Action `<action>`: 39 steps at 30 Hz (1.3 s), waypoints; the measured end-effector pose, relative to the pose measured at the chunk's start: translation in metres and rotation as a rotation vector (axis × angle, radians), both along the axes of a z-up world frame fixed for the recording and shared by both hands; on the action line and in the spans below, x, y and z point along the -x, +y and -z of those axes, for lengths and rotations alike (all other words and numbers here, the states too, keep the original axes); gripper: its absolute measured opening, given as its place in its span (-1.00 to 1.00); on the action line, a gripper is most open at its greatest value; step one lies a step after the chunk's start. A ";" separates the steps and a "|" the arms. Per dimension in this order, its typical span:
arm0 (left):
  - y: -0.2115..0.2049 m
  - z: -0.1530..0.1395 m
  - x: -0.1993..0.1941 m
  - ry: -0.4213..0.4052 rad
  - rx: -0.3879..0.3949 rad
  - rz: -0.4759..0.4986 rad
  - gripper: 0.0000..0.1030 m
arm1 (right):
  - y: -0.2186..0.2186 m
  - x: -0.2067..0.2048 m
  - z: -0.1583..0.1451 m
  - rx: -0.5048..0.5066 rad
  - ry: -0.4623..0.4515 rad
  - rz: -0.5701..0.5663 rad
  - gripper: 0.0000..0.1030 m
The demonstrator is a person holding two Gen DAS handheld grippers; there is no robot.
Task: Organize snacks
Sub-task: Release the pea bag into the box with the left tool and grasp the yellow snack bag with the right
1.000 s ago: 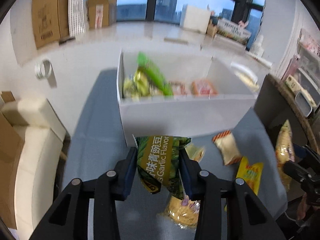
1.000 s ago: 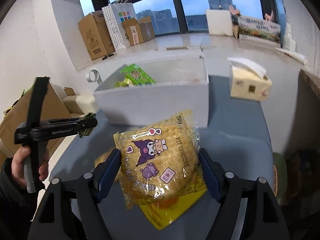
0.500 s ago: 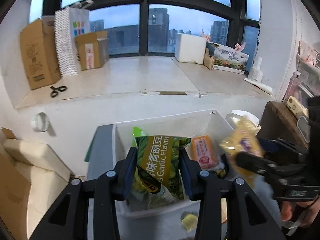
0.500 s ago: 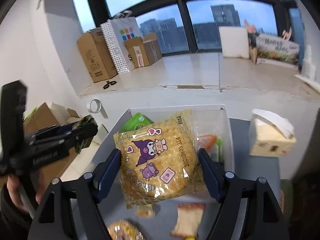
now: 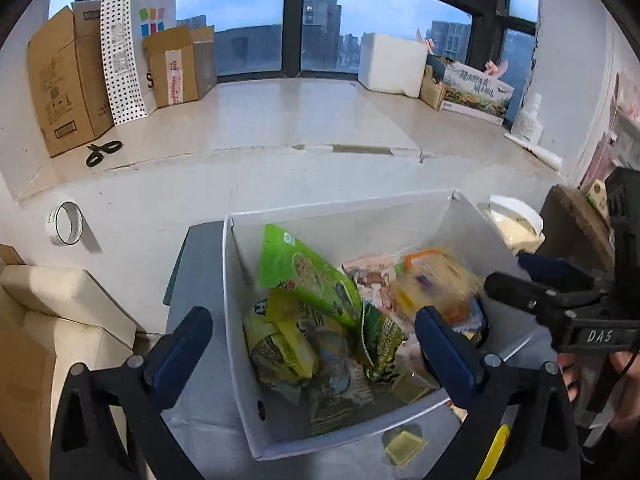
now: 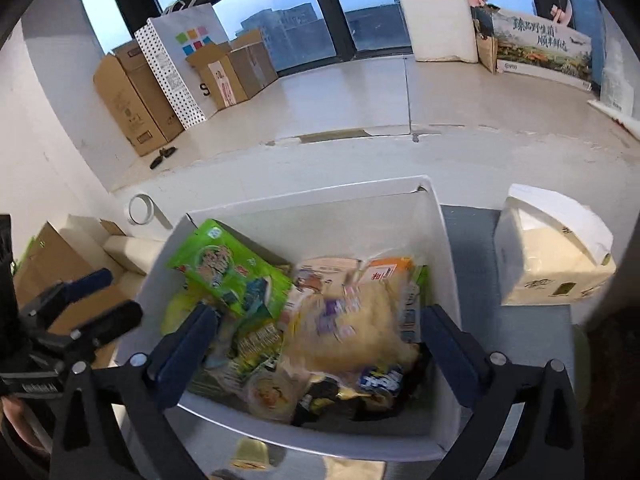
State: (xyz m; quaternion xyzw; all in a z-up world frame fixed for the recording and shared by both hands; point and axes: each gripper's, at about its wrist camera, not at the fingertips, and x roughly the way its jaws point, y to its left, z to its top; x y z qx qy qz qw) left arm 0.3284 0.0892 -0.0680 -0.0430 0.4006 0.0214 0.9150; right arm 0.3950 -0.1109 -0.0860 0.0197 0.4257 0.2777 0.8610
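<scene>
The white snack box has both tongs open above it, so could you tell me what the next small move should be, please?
Probably lift both away to fetch leftovers: left tongs and right tongs hang open over the white snack box, and a small yellow packet lies outside it.

Daylight enters through the windows (image 5: 300,32) at the far side and lights both views evenly; the scene is bright, with a cool blue cast. The sill (image 5: 280,116) carries a soft sheen. Shadows are soft: the tape roll (image 5: 64,224) casts one down and to the right on the wall. Fisheye distortion bends straight lines and darkens the corners to black. The biscuit packet (image 6: 352,332) is motion-blurred in both views; the white box (image 6: 440,216) and the background are sharp.
</scene>
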 end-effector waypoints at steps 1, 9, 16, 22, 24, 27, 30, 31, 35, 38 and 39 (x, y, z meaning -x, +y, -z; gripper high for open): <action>0.000 0.000 0.002 0.001 -0.001 0.006 1.00 | -0.001 0.002 0.000 0.013 -0.012 0.000 1.00; -0.006 -0.018 0.045 -0.039 -0.079 0.046 1.00 | -0.024 0.031 -0.030 -0.009 -0.097 -0.013 1.00; -0.014 -0.039 0.126 -0.116 -0.050 0.110 1.00 | -0.067 0.105 -0.048 -0.097 -0.153 -0.045 1.00; -0.028 -0.034 0.184 -0.134 0.063 0.184 1.00 | -0.114 0.172 -0.024 -0.097 -0.124 0.128 1.00; -0.033 -0.029 0.195 -0.137 0.063 0.178 1.00 | -0.127 0.192 -0.003 -0.088 -0.071 0.217 1.00; -0.038 -0.021 0.205 -0.129 0.086 0.198 1.00 | -0.139 0.212 0.035 -0.085 0.025 0.326 1.00; -0.046 -0.017 0.213 -0.132 0.050 0.208 1.00 | -0.132 0.220 0.071 -0.055 0.122 0.349 1.00; -0.047 -0.015 0.216 -0.129 0.040 0.211 1.00 | -0.128 0.221 0.078 -0.046 0.134 0.351 1.00; -0.047 -0.007 0.221 -0.117 0.021 0.199 1.00 | -0.099 0.214 0.099 0.042 0.150 0.337 1.00; -0.041 -0.001 0.220 -0.102 0.034 0.191 1.00 | -0.082 0.203 0.106 0.077 0.145 0.361 1.00; -0.040 0.001 0.219 -0.098 0.038 0.187 1.00 | -0.079 0.200 0.110 0.089 0.145 0.372 1.00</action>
